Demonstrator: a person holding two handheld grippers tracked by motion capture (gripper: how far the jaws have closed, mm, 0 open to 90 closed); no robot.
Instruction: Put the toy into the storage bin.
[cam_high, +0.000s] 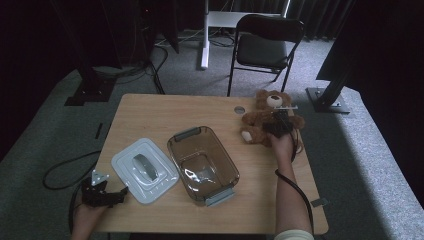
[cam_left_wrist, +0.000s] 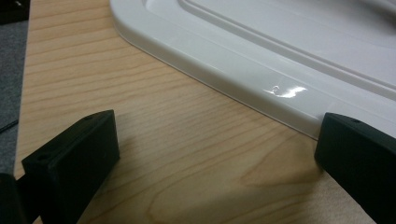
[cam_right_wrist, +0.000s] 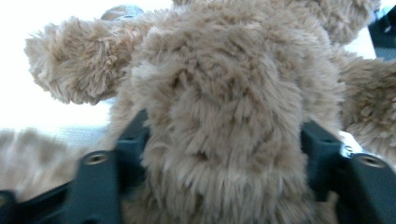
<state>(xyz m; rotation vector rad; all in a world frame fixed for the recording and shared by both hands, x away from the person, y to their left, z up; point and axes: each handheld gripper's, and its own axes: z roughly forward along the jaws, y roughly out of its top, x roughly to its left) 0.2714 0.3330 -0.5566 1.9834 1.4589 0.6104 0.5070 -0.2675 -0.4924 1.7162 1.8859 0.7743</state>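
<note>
Right of centre in the high view, a brown teddy bear (cam_high: 265, 120) of shaggy plush, lying near the far right edge of a pale wood-grain table (cam_high: 150, 117), just beside a small round grey hole in the board. Black right gripper (cam_high: 280, 122) planted on the bear's middle; in the right gripper view, hard matte jaws pressed into thick tousled fur (cam_right_wrist: 224, 121) from both sides, pile bulging over the pads, so clamped on the toy. At table centre, a rectangular tub (cam_high: 202, 165) of smoky translucent plastic with rounded corners and grey handle tabs at both short ends, empty and glossy inside. Just left of it, touching or nearly so, a white lid (cam_high: 145, 170), smooth and shiny, with stepped ridges and an oval grey grip on top. Lower left, the left gripper (cam_high: 117, 194) low at the table's near corner, angular black body with a grey three-cornered plate; in the left gripper view, blocky jaws wide apart over bare wood, the lid's rounded glossy rim (cam_left_wrist: 243, 65) just ahead of them, nothing between. Beyond the table, grey carpet and a dark folding chair (cam_high: 265, 45).
</note>
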